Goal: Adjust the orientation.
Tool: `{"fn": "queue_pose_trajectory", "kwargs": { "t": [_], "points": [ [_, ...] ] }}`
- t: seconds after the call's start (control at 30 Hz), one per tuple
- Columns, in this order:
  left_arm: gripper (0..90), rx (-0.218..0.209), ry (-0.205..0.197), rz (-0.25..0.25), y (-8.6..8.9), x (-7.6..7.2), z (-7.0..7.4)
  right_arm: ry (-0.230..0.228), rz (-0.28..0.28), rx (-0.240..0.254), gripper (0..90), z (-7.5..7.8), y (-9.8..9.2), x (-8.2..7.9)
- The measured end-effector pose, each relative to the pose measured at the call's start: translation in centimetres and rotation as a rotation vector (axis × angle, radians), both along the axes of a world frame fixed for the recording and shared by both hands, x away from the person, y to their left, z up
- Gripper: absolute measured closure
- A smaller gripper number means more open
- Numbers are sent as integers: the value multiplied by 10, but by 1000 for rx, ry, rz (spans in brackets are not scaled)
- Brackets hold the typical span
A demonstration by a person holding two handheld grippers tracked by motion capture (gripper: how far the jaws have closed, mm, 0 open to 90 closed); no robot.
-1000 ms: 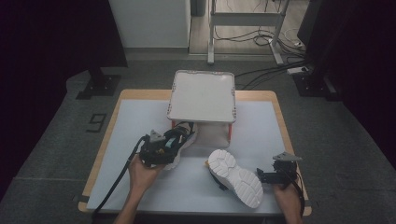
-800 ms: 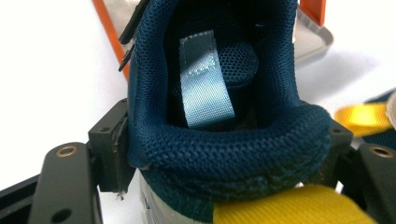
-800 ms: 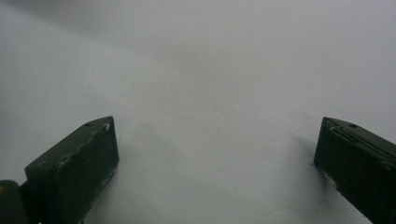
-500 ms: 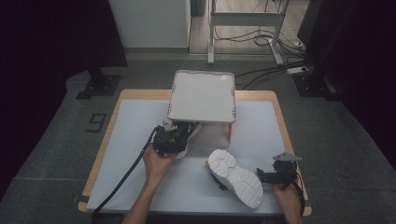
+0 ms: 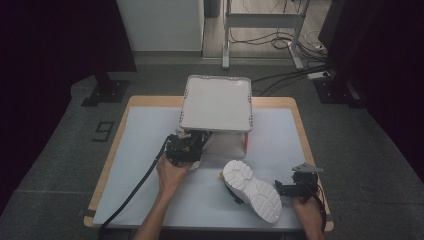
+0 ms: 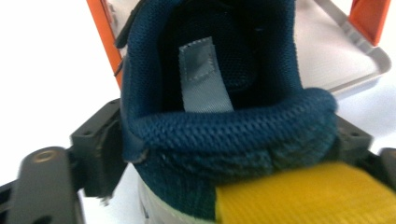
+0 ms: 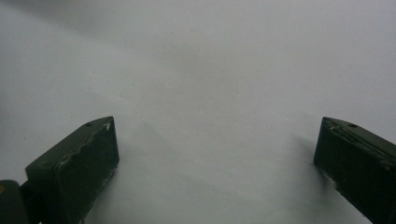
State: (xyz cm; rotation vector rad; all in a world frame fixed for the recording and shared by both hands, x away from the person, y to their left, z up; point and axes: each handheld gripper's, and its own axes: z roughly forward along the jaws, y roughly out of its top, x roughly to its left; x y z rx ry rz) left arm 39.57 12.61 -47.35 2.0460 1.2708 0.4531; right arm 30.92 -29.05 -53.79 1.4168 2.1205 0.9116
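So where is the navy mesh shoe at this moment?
In the left gripper view the navy mesh shoe sits between the left gripper's jaws, its heel toward the camera, at the shelf's orange leg and under the grey tray shelf.

shoe [image 6: 224,140]: blue mesh heel collar between the jaws | yellow pull tab [image 6: 303,196] | orange-legged tray rack [image 6: 345,60] behind

A lab or recording studio is showing here: dark curtains [image 5: 60,35] are hanging around a lone worktop [image 5: 150,102] on grey carpet [image 5: 350,150], while cables [image 5: 280,45] are trailing past a metal stand [image 5: 260,30] behind.
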Motion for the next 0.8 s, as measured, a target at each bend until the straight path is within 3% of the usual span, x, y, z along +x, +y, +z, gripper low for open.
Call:
{"fn": "queue_pose_trajectory", "kwargs": {
  "t": [0.1,0.3,0.33,0.37,0.4,0.53,0.73,0.8],
  "points": [
    [143,9,-10,-30,5,-9,10,-1,-1,0,0,0,0,0],
    [197,-37,-40,-69,24,-30,24,-2,-1,1,0,0,0,0],
    [265,-42,-41,-80,29,-35,25,-2,-1,0,0,0,0,0],
    [265,-45,-42,-85,32,-38,25,-2,-1,0,0,0,0,0],
    [368,-48,-35,-93,40,-44,24,-2,-1,0,0,0,0,0],
    [562,-76,-30,-123,49,-52,19,-2,-1,0,0,0,0,0],
    [649,-61,-21,-154,42,-50,7,0,0,0,0,0,0,0],
    [680,-57,-36,-153,40,-49,5,-2,-1,0,0,0,0,0]
  ]
}}
